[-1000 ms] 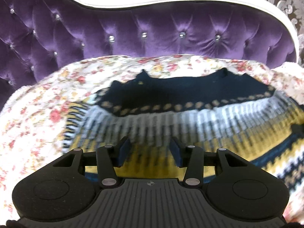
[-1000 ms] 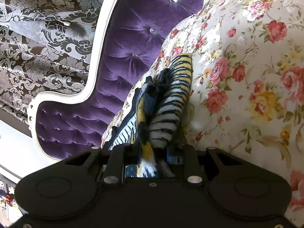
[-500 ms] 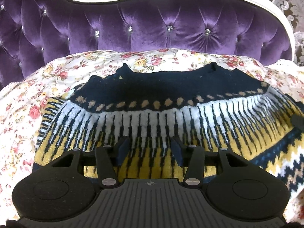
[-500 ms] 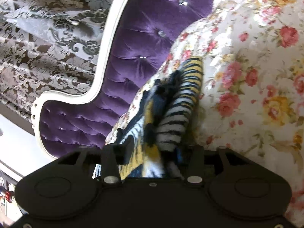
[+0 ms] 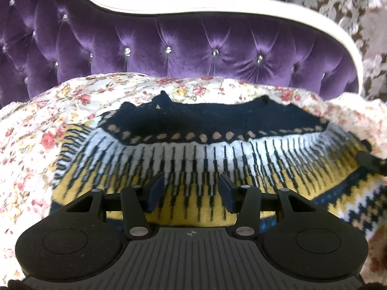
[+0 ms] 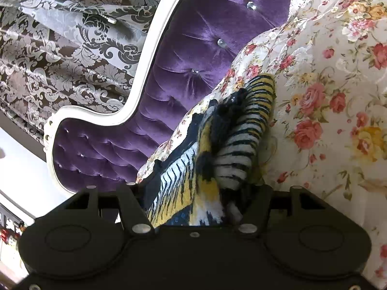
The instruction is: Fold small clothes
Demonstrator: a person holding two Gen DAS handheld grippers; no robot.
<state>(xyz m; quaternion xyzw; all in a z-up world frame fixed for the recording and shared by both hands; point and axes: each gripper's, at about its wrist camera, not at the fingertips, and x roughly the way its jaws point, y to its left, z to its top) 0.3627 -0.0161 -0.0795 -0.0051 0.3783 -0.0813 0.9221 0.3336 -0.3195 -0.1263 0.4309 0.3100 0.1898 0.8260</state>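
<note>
I count one knitted sweater [image 5: 193, 149], fuzzy, with a navy yoke, white-and-black bars and a yellow band. It lies spread on one floral bedspread [image 5: 31, 145] near the tufted purple velvet headboard [image 5: 193, 46]. My left gripper [image 5: 191, 191] hovers over the yellow band, jaws wide apart, holding nothing. My right gripper [image 6: 196, 203] is clamped on a bunched fold of the sweater [image 6: 232, 149] at its edge.

The sweater [image 5: 193, 154] lies spread on the bedspread [image 5: 31, 145], in front of the headboard [image 5: 193, 48]. The left gripper [image 5: 191, 191] hovers over the sweater's near part. The right gripper [image 6: 193, 207] sits at the sweater's right edge, 1 bunched fold between its fingers.
</note>
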